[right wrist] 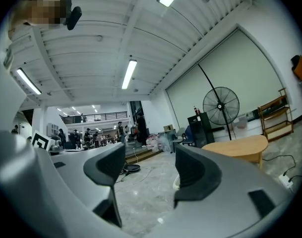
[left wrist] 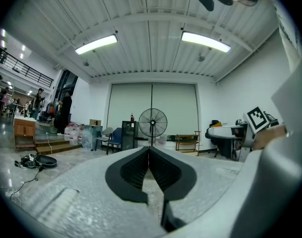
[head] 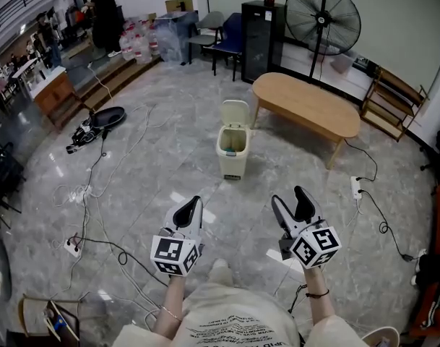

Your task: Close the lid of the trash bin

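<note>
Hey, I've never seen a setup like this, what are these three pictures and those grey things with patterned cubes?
There is no robot: a person holds a two-jaw gripper in each hand. The head view looks down from the person's head at the left gripper and right gripper; the patterned cubes are part of them. The other two pictures come from cameras riding on each gripper. The left jaws are together, the right stand apart, and neither holds anything. Ahead on the floor stands a trash bin, its lid up, near a wooden table.
</note>
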`<state>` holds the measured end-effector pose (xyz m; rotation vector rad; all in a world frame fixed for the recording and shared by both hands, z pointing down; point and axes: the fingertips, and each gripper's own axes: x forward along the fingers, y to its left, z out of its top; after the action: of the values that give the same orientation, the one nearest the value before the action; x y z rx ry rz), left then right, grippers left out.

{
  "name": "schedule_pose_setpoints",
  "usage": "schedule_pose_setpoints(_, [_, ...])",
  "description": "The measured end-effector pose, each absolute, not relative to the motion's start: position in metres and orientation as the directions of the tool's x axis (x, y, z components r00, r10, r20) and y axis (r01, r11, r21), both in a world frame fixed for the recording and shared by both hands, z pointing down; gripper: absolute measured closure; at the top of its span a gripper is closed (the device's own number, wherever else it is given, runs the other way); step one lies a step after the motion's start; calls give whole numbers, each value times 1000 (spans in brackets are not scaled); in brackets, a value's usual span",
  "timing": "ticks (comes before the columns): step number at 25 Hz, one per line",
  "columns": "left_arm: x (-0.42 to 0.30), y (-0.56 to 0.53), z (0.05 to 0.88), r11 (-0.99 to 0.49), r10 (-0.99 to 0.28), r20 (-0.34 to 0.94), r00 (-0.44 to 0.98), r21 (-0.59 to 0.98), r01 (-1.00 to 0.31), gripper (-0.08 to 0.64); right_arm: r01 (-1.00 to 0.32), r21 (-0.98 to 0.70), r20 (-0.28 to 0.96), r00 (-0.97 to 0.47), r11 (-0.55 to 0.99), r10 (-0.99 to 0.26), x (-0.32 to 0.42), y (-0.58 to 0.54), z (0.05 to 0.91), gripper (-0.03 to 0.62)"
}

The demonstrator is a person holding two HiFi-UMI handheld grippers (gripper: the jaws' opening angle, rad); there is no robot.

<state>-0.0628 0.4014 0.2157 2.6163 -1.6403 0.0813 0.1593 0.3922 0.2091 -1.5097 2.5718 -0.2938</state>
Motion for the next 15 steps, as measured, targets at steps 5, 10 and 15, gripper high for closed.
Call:
schedule_pose_setpoints(5, [-60, 393, 220, -433, -897, 84, 433, 18, -901, 537, -841, -238, -12, -498, 487, -867, 160, 381, 215, 270])
schedule_pose_setpoints(10, [-65, 372, 231, -426, -899, 96, 426, 27, -904, 537, -841, -237, 10, -502, 486, -865, 154, 359, 228, 259])
schedule_pose_setpoints(15, [-72, 332, 239, -414, -903, 103, 416, 44, -909, 537, -844, -230, 26, -503, 485, -864, 151, 320, 235, 256])
